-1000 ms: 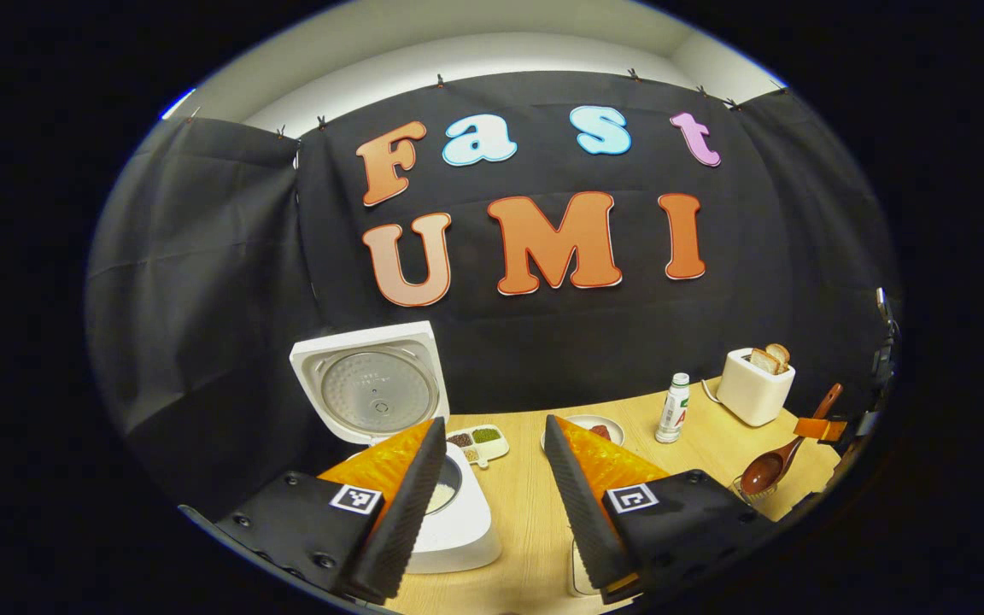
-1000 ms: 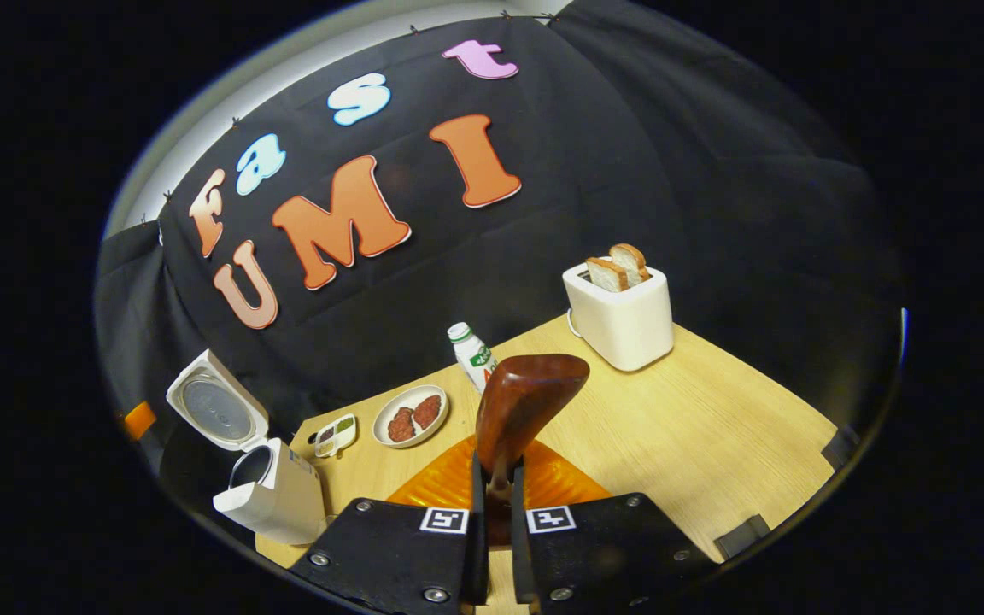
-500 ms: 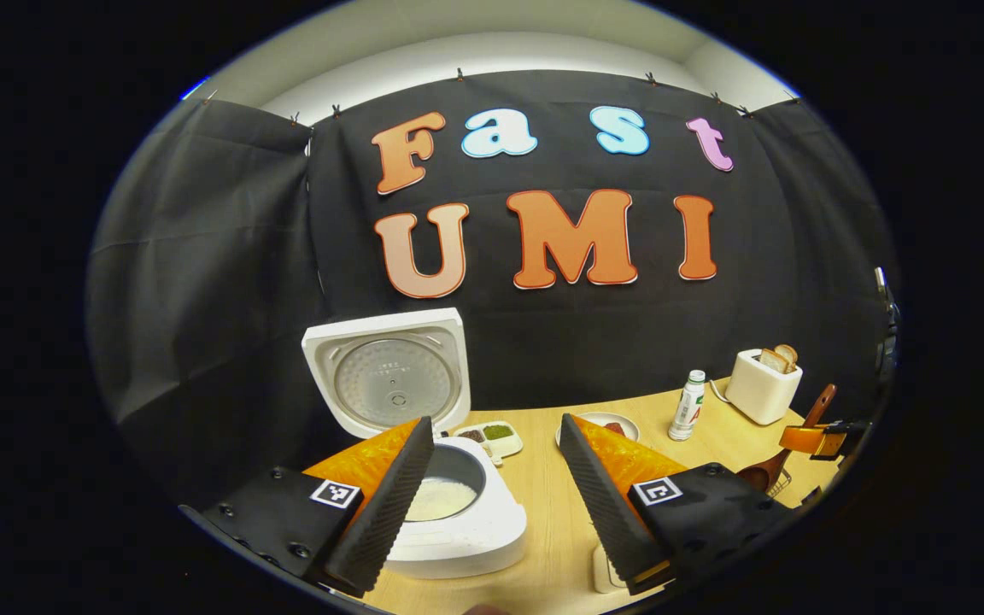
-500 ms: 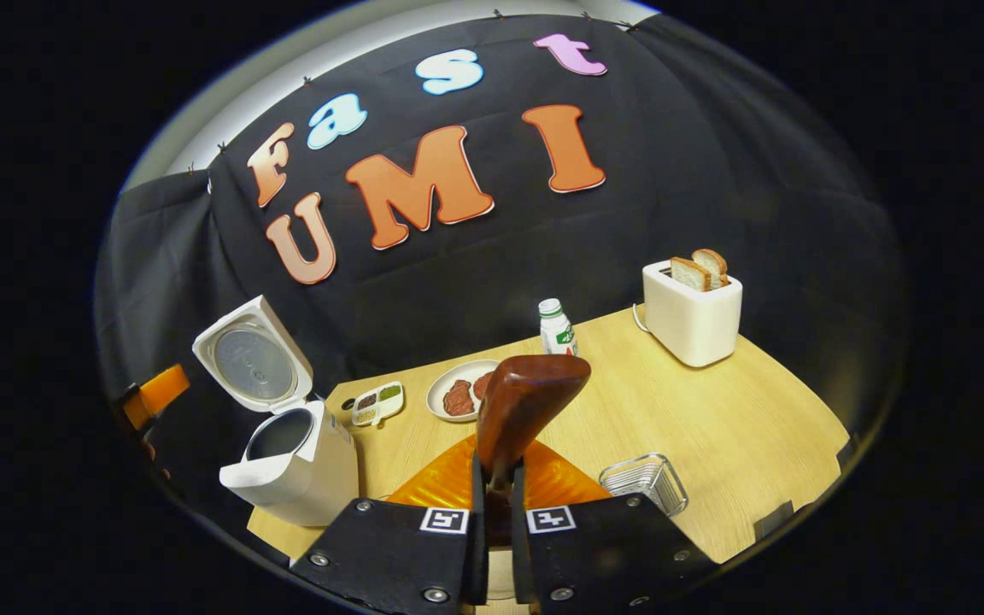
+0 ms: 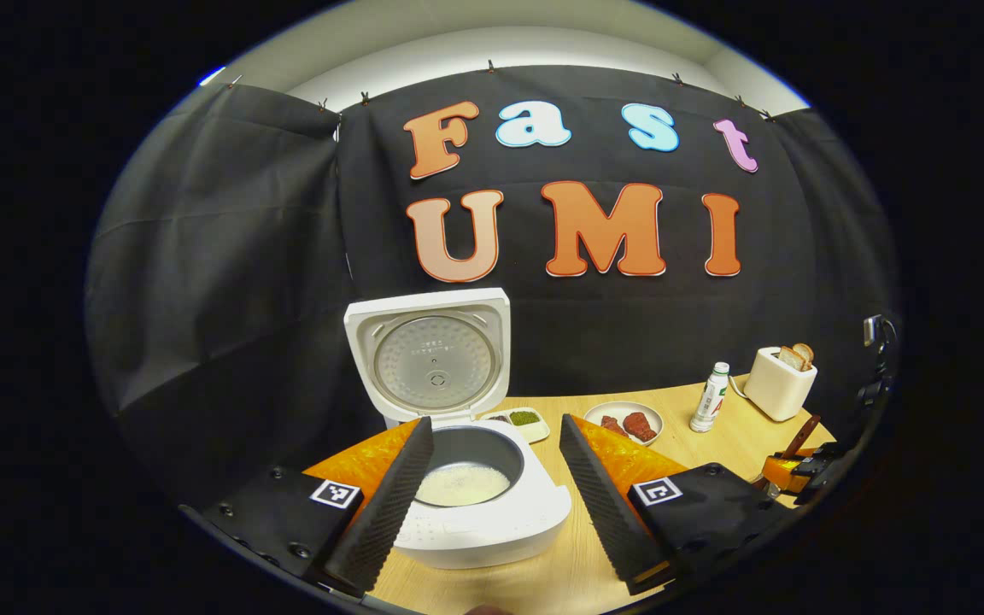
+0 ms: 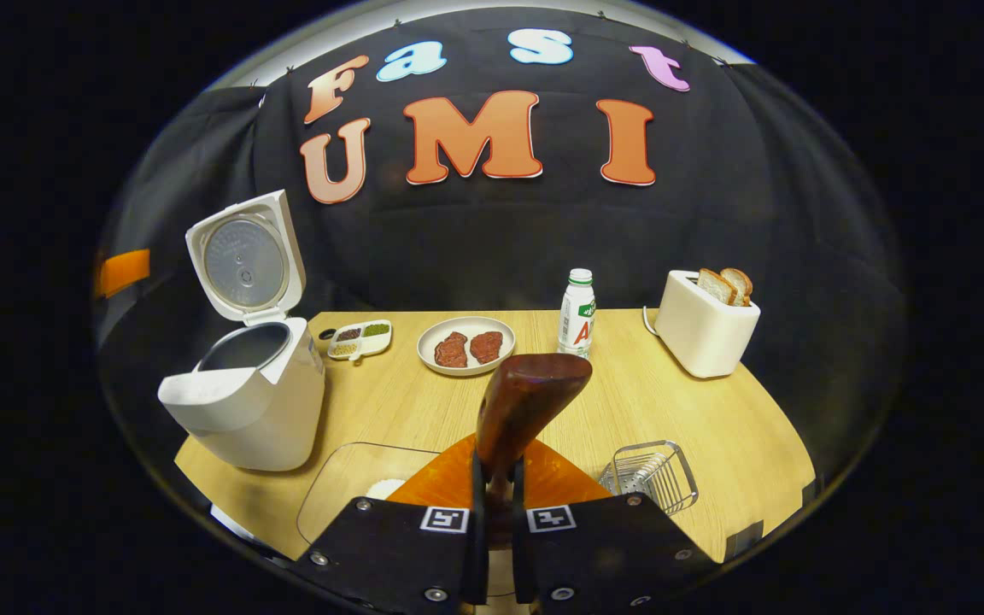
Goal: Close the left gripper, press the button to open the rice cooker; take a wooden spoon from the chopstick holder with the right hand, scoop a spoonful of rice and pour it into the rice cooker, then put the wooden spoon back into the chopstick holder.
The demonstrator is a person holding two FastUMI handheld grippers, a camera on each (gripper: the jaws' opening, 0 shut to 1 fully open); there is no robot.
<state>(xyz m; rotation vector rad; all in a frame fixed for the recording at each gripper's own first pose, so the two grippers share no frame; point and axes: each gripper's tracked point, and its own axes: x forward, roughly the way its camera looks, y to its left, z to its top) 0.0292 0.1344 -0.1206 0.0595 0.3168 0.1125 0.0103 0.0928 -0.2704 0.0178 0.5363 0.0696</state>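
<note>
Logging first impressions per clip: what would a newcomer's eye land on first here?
The white rice cooker at the table's left, lid up, rice in its pot. Next, the wooden spoon clamped in the right gripper, pointing up in the right gripper view. The left gripper hangs open before the cooker.

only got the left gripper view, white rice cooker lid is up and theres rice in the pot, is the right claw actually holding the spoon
observer: yes. In the right gripper view the right claw is shut on the dark brown wooden spoon, which sticks out forward between its fingers.
operator: wheres the holder it goes back in
observer: the silver wire chopstick holder stands on the light wooden table, just right of that claw. The spoon is outside it.
operator: any rice left to scoop
observer: a clear plastic container lies in front of the claw on its left, with a small white patch inside. The claw hides the rest, so I cannot tell how much.
</note>
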